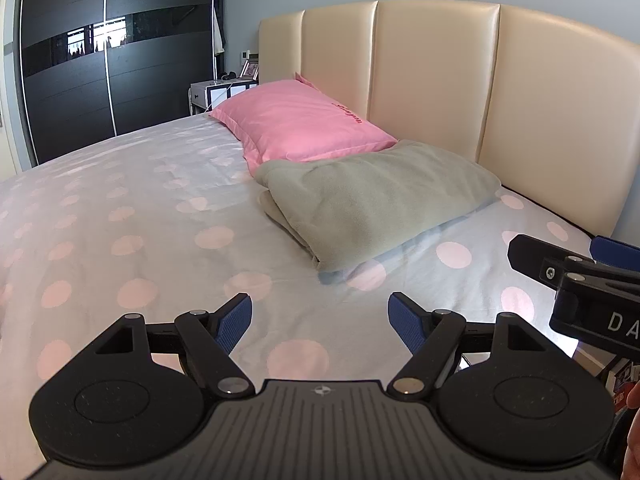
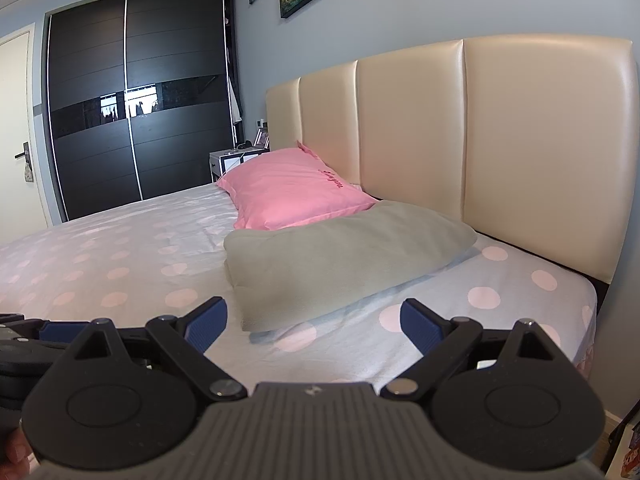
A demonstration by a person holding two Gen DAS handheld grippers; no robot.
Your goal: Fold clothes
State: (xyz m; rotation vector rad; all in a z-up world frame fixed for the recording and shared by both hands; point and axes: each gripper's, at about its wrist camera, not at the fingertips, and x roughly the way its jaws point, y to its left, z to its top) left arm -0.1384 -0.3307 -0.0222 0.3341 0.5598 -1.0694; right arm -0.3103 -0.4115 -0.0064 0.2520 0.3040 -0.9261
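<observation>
Folded grey-green cloth (image 1: pixel 376 204) lies beyond both grippers' spread, empty fingers (image 2: pixel 206 322).

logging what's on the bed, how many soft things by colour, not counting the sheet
pink pillow: 1
grey-green folded cloth: 1
total: 2
Both lie on the dotted sheet; neither the left tool nor the right tool holds anything.

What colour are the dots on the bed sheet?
Pale pink dots on a light blue-white bed sheet, seen best in the left wrist view.
</observation>
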